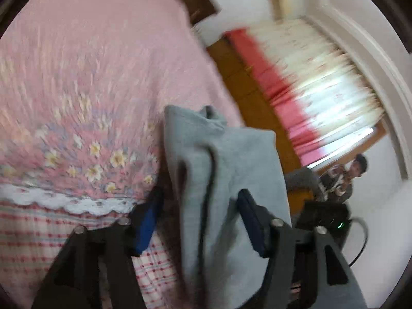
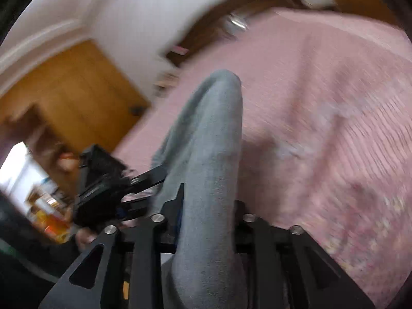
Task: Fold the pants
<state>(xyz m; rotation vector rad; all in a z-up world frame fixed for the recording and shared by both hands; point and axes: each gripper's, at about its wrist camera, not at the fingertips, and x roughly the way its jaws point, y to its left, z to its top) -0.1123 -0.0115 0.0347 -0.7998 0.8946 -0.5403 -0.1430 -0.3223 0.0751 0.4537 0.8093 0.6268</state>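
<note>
Above the pink bed [image 1: 90, 77], your left gripper [image 1: 200, 221] and right gripper [image 2: 206, 211] each pinch bunched grey pants [image 1: 221, 159], mid-carry. Next, lower and spread the fabric flat.

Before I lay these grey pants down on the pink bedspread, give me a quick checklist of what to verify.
1. Left tool has grey pants between its fingers: ok.
2. Right tool has fabric between its fingers: ok.
3. Firm pinch on either side: cannot tell, blurred.
4. Pink bedspread ahead free of other items: ok where visible.
5. Fabric smooth: not ok, creased in the left view.
</note>
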